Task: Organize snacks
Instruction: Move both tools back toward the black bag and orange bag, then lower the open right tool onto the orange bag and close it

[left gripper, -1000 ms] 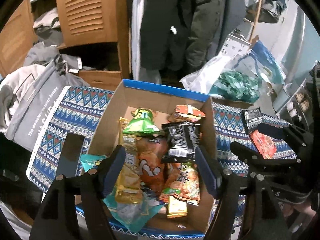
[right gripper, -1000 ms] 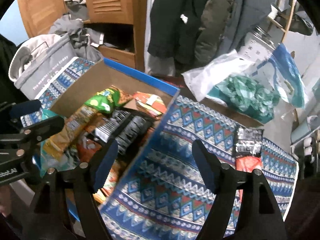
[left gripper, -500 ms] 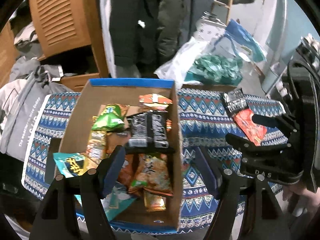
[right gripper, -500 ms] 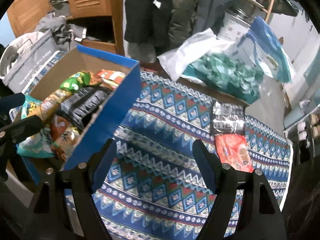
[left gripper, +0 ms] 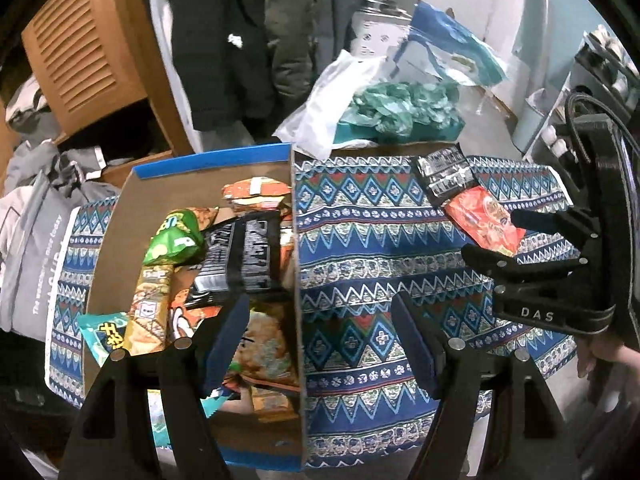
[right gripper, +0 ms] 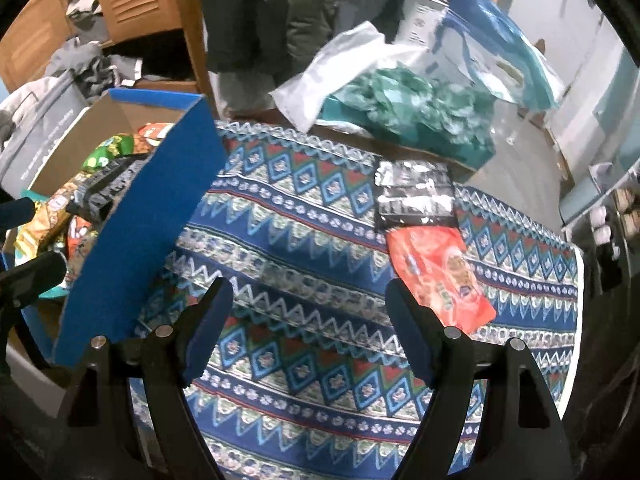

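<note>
A cardboard box with a blue outside (left gripper: 298, 248) (right gripper: 140, 232) stands on the patterned cloth and holds several snack packets, among them a green bag (left gripper: 172, 240) and a black packet (left gripper: 240, 256). On the cloth to the right lie a black-and-silver packet (right gripper: 416, 192) (left gripper: 444, 176) and an orange-red packet (right gripper: 440, 276) (left gripper: 484, 224). My left gripper (left gripper: 320, 344) hangs open over the box's right wall, nothing between its fingers. My right gripper (right gripper: 308, 328) is open above bare cloth, left of the orange-red packet; it also shows in the left wrist view (left gripper: 520, 240).
A patterned blue cloth (right gripper: 304, 232) covers the table. At the back lie a white plastic bag with teal stuff (right gripper: 400, 108) and a blue-white bag (right gripper: 500, 52). Dark coats (left gripper: 248, 40), a wooden louvred door (left gripper: 84, 52) and grey clothes (left gripper: 32, 216) stand behind.
Both grippers have swung to the right: the left from over the box's middle to its right wall, the right from the box edge to open cloth near the two loose packets.
</note>
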Tool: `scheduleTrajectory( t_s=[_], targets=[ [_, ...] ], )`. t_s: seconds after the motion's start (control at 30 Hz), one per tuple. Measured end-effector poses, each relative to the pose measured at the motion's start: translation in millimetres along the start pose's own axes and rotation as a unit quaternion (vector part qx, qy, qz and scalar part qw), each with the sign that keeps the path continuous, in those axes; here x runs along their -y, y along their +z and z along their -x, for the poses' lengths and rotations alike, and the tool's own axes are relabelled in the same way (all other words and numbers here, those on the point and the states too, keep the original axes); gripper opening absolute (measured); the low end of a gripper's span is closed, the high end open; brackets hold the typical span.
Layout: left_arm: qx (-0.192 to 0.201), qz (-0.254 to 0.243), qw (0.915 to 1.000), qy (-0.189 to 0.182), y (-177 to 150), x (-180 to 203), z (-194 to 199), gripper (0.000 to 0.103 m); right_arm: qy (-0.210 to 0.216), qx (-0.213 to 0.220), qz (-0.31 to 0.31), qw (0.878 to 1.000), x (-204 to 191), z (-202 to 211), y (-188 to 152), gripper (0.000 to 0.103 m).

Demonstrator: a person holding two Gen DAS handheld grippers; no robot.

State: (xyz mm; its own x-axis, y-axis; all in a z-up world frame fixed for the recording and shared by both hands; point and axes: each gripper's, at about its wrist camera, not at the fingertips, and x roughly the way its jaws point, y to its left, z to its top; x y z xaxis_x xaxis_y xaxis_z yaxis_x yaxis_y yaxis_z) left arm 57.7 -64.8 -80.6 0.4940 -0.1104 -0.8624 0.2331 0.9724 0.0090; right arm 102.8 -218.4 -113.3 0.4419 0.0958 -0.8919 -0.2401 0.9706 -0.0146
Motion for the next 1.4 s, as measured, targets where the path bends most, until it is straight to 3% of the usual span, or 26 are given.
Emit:
scheduleTrajectory(
  t_s=[0.5,0.87,1.4],
  targets=[
    [-0.026,-0.056,0.998,0.014,2,53,-24,0.075,-0.009,-0.02,-0.028,0.999,52,-12,-22,0.078],
    [-0.048,-0.066,0.9965,0.014,17,80,-58,0.075,-0.006,-0.047,-0.051,0.998,105,-34,-21,0.078],
    [-0.065,-0.062,0.9959,-0.011,64,99,-132,0.075,0.002,-0.125,0.036,0.992,144,-100,5,0.078]
  ],
)
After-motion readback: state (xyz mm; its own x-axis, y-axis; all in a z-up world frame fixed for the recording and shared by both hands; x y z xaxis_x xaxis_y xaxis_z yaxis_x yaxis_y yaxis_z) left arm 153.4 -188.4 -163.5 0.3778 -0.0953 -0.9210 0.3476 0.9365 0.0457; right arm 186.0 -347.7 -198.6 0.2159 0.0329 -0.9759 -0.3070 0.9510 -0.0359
